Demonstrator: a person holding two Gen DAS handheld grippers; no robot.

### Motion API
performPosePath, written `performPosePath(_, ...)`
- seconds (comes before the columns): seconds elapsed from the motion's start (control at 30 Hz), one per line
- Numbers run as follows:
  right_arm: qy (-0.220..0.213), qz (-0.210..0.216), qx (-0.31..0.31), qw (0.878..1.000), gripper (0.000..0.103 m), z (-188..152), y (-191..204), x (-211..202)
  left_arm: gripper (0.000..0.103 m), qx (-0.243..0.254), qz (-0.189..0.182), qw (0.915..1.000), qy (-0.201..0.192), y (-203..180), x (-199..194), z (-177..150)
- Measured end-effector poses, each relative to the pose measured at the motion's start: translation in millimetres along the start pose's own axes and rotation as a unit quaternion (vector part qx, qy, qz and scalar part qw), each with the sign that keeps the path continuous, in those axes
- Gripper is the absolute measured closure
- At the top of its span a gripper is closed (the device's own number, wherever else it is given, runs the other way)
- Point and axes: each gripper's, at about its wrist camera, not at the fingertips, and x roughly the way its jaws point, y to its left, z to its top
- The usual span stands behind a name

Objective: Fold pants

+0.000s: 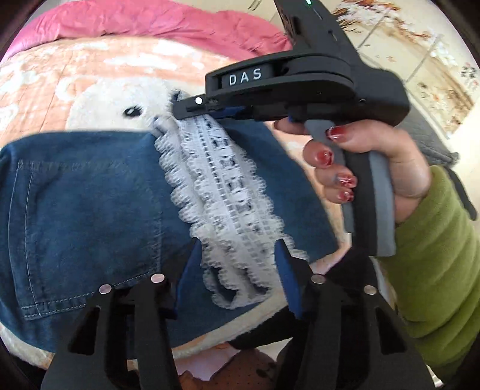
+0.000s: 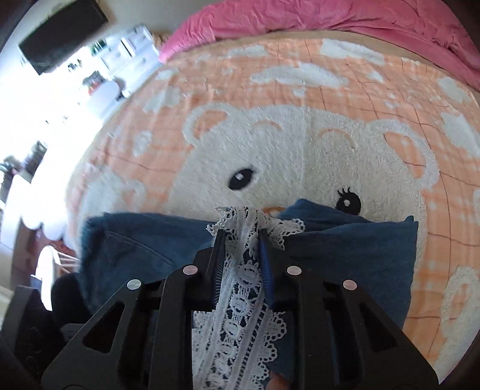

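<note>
Blue denim pants point(image 1: 90, 195) lie folded on the bed, a back pocket showing at the left. A white lace trim point(image 1: 222, 180) runs across them. My right gripper point(image 1: 177, 109), held by a hand with red nails, is shut on the far end of the lace and lifts it. In the right wrist view the lace point(image 2: 240, 285) is bunched between the pads of that gripper point(image 2: 240, 232) above the denim point(image 2: 144, 240). My left gripper point(image 1: 238, 243) straddles the near end of the lace, which lies flat between its blue pads, not visibly squeezed.
The pants rest on a peach blanket with a white bear face point(image 2: 300, 150). A pink quilt point(image 2: 330, 18) is heaped at the far side of the bed. A green sleeve point(image 1: 435, 255) fills the right. A dark screen point(image 2: 60, 33) and shelves stand beyond the bed's left edge.
</note>
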Motion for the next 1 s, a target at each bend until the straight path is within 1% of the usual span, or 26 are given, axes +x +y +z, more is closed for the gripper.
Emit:
performPosePath(0.03,0.015,-0.018,-0.003,1.0,0.077,-1,0,8,0.047,-0.011,0.011,0.9998,0.009,3,3,-2)
performPosePath(0.07,0.02,-0.016,-0.003,1.0,0.076,-2,0,10,0.044,-0.016,0.013,0.9997,0.014,5,5,-3)
performPosePath(0.1,0.02,-0.012,-0.004,1.0,0.071,0,1,10,0.043,-0.017,0.014,0.9996,0.016,6,5,-4)
performPosePath(0.13,0.014,-0.007,-0.01,1.0,0.067,0,4,5,0.042,-0.016,0.014,0.9996,0.017,5,4,-4)
performPosePath(0.17,0.006,-0.004,-0.014,1.0,0.065,1,5,0,0.038,-0.016,0.013,0.9996,0.018,4,4,-4)
performPosePath(0.2,-0.008,-0.002,-0.016,1.0,0.06,3,7,-8,0.035,-0.014,0.012,0.9996,0.02,2,5,-4)
performPosePath(0.23,-0.015,-0.004,-0.016,1.0,0.057,4,6,-11,0.035,-0.014,0.014,0.9996,0.021,-1,10,-1)
performPosePath(0.27,-0.018,-0.011,-0.018,1.0,0.057,6,7,-13,0.035,-0.014,0.017,0.9996,0.021,-1,13,1)
performPosePath(0.33,-0.009,-0.043,-0.037,0.998,0.057,10,10,-7,0.037,-0.009,0.031,0.9993,0.018,-6,16,2)
performPosePath(0.4,0.016,-0.069,-0.059,0.996,0.057,10,13,6,0.046,0.004,0.055,0.9984,0.016,-11,19,1)
performPosePath(0.43,0.032,-0.09,-0.076,0.993,0.059,8,15,17,0.052,0.01,0.059,0.9981,0.014,-13,21,2)
performPosePath(0.47,0.037,-0.097,-0.084,0.991,0.064,6,15,23,0.069,0.01,0.055,0.9983,0.014,-13,22,2)
performPosePath(0.5,0.036,-0.095,-0.091,0.991,0.071,4,17,27,0.073,0.007,0.048,0.9987,0.016,-12,21,1)
performPosePath(0.53,0.033,-0.092,-0.089,0.991,0.075,2,17,26,0.076,0.008,0.045,0.9989,0.014,-11,20,1)
performPosePath(0.57,0.029,-0.087,-0.081,0.992,0.076,2,16,24,0.08,0.01,0.042,0.9989,0.015,-10,18,1)
performPosePath(0.6,0.024,-0.08,-0.073,0.994,0.076,3,16,20,0.081,0.007,0.039,0.9991,0.015,-7,13,-1)
performPosePath(0.63,0.014,-0.06,-0.065,0.996,0.076,4,17,13,0.081,0.005,0.035,0.9992,0.016,-6,6,-4)
performPosePath(0.67,0.008,-0.05,-0.061,0.997,0.076,4,17,10,0.081,0.009,0.037,0.9992,0.014,-5,3,-5)
performPosePath(0.7,0.004,-0.051,-0.059,0.997,0.074,3,16,9,0.081,0.01,0.04,0.9991,0.011,-4,0,-6)
performPosePath(0.77,0.012,-0.06,-0.062,0.996,0.066,0,14,15,0.081,0.006,0.037,0.9992,0.017,-1,2,-7)
performPosePath(0.8,0.011,-0.054,-0.058,0.997,0.062,-3,10,16,0.078,0.004,0.038,0.9991,0.021,2,4,-7)
performPosePath(0.83,0.006,-0.046,-0.052,0.998,0.061,-5,9,13,0.077,0.003,0.034,0.9992,0.023,-3,8,-14)
performPosePath(0.87,-0.004,-0.031,-0.041,0.999,0.06,-7,6,5,0.077,0.002,0.032,0.9992,0.024,-3,9,-14)
performPosePath(0.93,-0.047,0.004,-0.014,0.999,0.054,-19,-4,-25,0.074,-0.002,0.024,0.9994,0.023,-2,6,-13)
performPosePath(1.0,-0.086,0.015,0.006,0.996,0.052,-37,-15,-55,0.063,-0.004,0.022,0.9995,0.021,0,0,-14)
